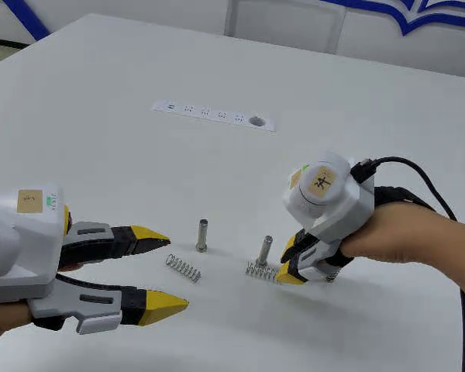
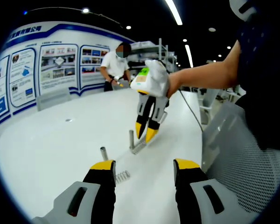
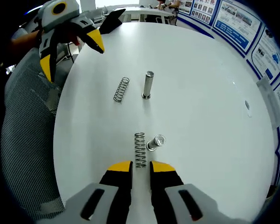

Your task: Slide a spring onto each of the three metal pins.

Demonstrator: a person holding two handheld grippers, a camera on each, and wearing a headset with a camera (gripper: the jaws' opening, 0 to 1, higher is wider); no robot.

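Two short silver metal pins were seen standing upright on the white table [image 1: 217, 70], called here the left-hand pin [image 1: 202, 235] and the right-hand pin [image 1: 264, 251] as the head view had them. A small coiled wire spring [image 1: 183, 268] was laid flat just in front of the left-hand pin, untouched. A second coiled spring [image 1: 262, 271] was laid by the right-hand pin's base, and the yellow-tipped right gripper [image 1: 284, 267] was lowered over its end, jaws parted only a bit, straddling it, not pinched. The left gripper [image 1: 177, 270] was held wide open off to the side.
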